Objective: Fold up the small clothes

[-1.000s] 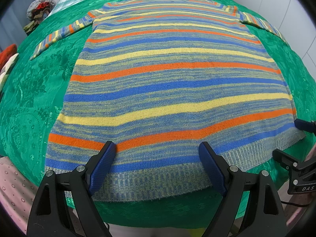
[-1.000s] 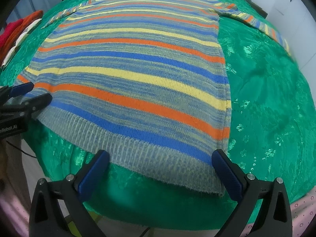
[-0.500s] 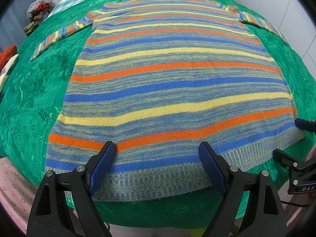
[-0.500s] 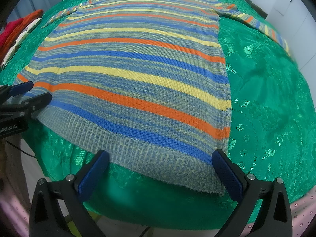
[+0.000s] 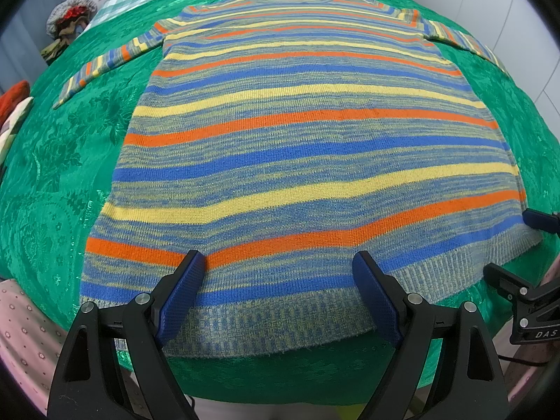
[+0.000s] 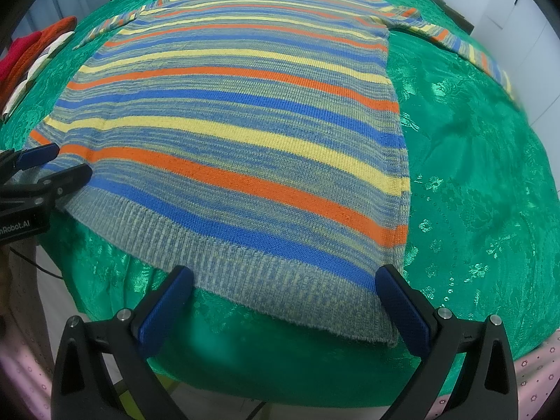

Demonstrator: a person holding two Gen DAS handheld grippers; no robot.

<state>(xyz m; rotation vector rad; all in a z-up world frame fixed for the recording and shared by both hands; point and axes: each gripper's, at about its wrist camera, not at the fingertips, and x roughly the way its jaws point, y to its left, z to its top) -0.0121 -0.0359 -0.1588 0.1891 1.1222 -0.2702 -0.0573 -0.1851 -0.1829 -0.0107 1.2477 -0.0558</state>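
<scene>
At the bottom of each frame we hold our left gripper [image 5: 278,290] and right gripper [image 6: 283,306] wide open, grasping nothing, above the hem of a striped sweater [image 5: 301,161] spread flat across a green cloth [image 6: 490,175] toward the top.

Left gripper [image 5: 278,292]: black frame, blue textured pads [image 5: 182,294], silver screws.
Right gripper [image 6: 283,309]: same black arms, blue pads [image 6: 402,315], silver screws.
Markings: white "DAS" and "nRobot.AI" lettering on bodies.

Striped orange-blue-yellow knit sweater [image 5: 308,161] looks matt and ribbed along the 6 o'clock hem; shiny green damask bedspread [image 6: 472,182] underneath, glossy floral weave.
</scene>
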